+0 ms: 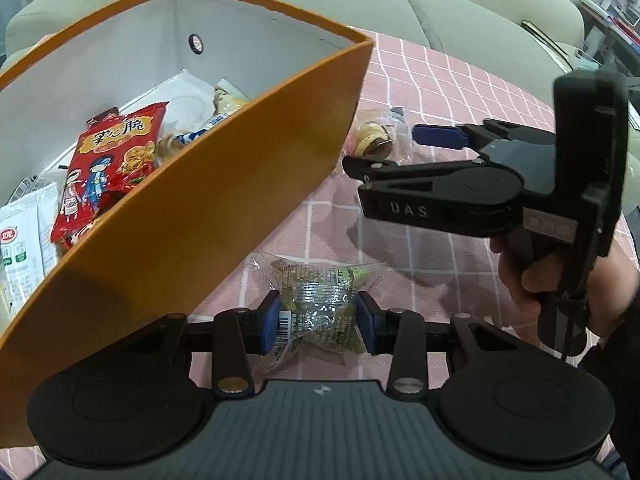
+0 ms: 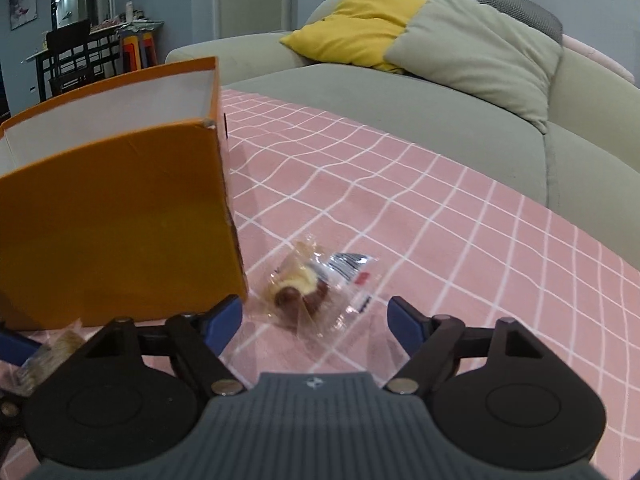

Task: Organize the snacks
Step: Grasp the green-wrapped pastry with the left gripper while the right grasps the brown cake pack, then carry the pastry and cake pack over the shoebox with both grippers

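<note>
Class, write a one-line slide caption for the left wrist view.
Left gripper holds a wrapped snack beside the orange box; right gripper nears a cake.

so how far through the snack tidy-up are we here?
Partly done. Several packets, including a red snack bag, already lie in the orange box. In hand: the left gripper is shut on a clear-wrapped snack beside the box. Left: a wrapped pastry lies on the pink checked cloth; the right gripper is open just short of it.
</note>
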`<state>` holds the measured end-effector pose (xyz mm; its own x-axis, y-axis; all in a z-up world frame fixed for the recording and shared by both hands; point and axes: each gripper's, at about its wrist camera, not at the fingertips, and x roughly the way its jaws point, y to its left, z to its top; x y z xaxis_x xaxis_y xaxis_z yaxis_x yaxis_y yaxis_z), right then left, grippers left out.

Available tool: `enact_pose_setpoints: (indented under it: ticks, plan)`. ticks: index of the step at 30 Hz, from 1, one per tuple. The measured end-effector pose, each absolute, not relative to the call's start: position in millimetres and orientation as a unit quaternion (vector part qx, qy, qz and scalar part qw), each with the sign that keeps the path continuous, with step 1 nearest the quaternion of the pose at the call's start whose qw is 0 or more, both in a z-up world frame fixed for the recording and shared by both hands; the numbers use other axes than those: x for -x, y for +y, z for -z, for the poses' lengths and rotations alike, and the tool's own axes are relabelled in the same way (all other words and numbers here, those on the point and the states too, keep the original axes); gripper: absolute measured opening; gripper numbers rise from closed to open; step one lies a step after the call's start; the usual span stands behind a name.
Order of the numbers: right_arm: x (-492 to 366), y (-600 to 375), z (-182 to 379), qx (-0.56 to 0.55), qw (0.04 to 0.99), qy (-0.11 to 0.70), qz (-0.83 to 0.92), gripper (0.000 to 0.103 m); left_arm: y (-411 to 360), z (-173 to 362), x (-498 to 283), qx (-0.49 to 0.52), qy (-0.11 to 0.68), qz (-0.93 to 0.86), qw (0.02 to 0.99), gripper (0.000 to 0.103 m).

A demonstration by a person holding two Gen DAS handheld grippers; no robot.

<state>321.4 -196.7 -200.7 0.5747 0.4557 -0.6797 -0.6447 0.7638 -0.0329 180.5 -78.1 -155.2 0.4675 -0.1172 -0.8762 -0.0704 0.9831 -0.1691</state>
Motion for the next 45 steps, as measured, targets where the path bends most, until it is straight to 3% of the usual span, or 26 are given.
enact_pose_setpoints:
  ticks: [7, 14, 29, 45]
  plan:
    - [-321, -193, 201, 0.129, 0.879, 0.345, -0.304, 0.050, -75, 156, -178, 0.095, 0.519, 0.011, 0.849, 0.045]
    - [-309, -196, 196, 0.119, 0.881, 0.356, -0.289, 0.041, -70, 158, -176, 0.096, 0.520, 0.003, 0.848, 0.045]
    - [-219, -237, 170, 0.049, 0.895, 0.390, -0.212, 0.038, -55, 161, -166, 0.127, 0.519, 0.008, 0.845, 0.045]
    - [-134, -241, 115, 0.004, 0.906, 0.379, -0.187, 0.036, -49, 106, -115, 0.130, 0.460, 0.052, 0.877, 0.045]
